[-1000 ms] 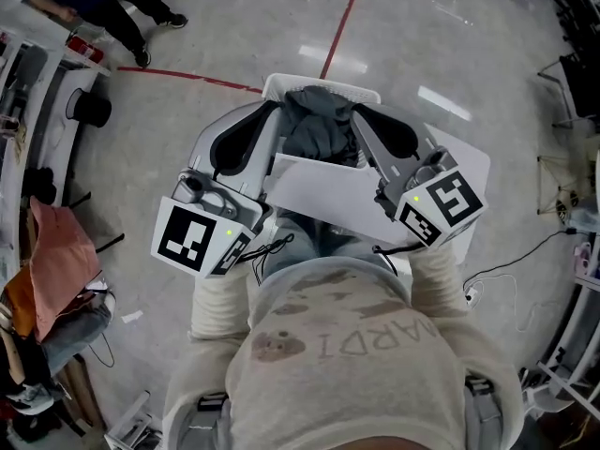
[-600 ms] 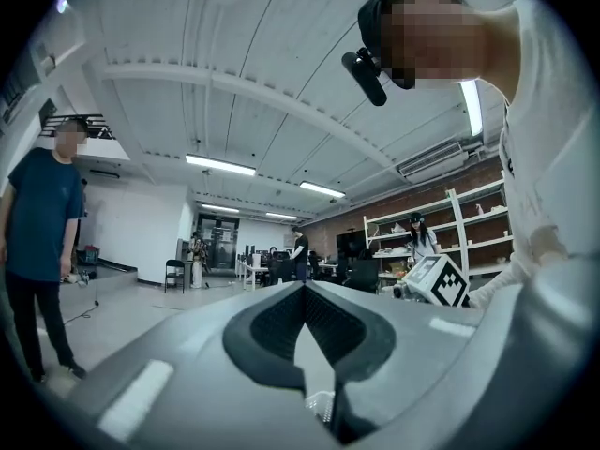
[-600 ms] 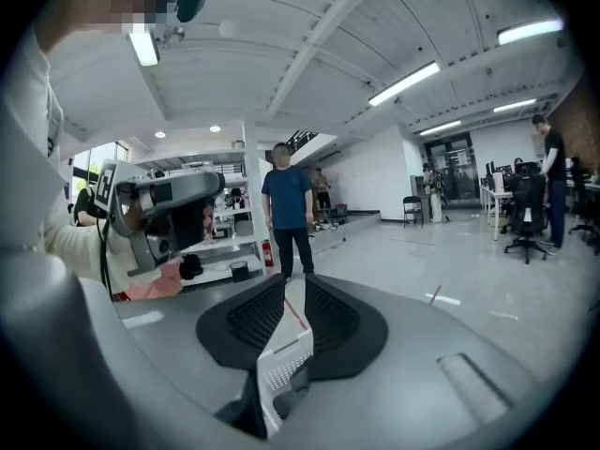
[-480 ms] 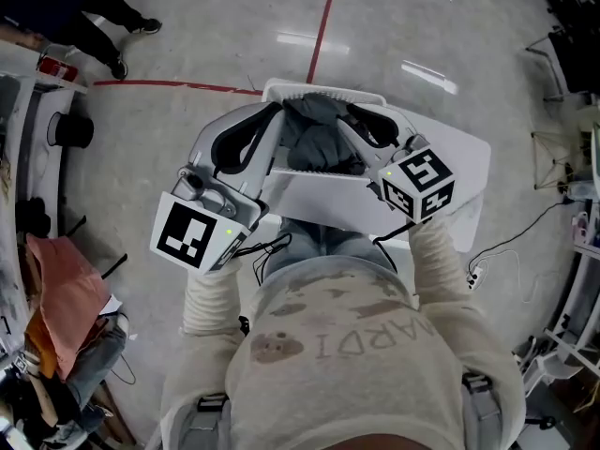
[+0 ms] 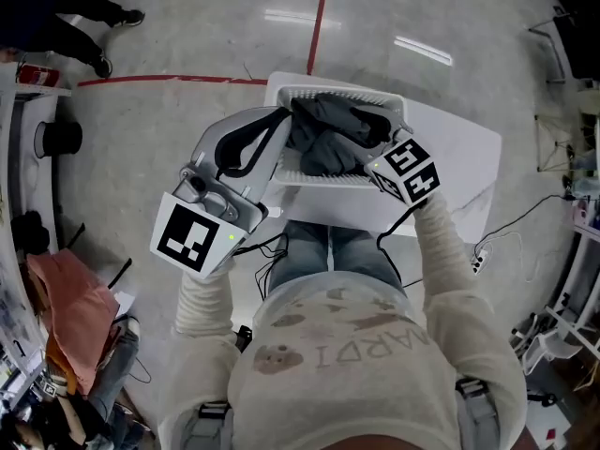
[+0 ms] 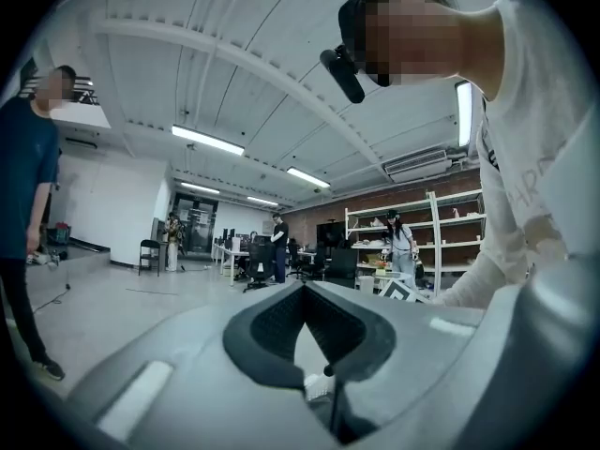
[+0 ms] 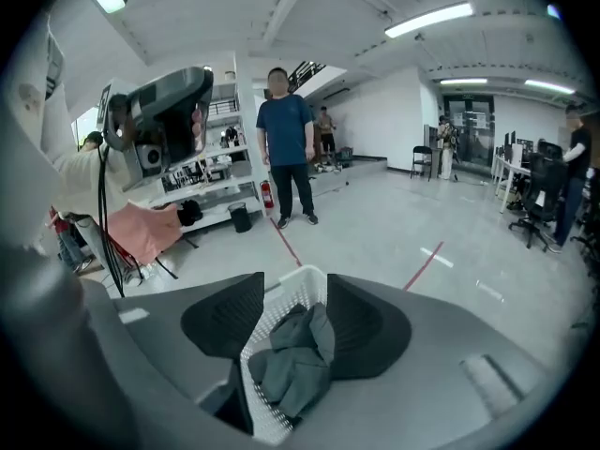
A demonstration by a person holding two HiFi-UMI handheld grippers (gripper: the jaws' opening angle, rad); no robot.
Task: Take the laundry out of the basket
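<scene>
At the left, the left gripper (image 5: 279, 115) is held beside the basket's near-left corner, clenched on nothing and tilted up toward the room. The white mesh laundry basket (image 5: 333, 89) sits at the far left end of the white tabletop (image 5: 459, 162), with crumpled grey laundry (image 5: 328, 143) inside. The right gripper (image 7: 295, 279) hangs over it, its jaws spread with the grey cloth showing between them.
</scene>
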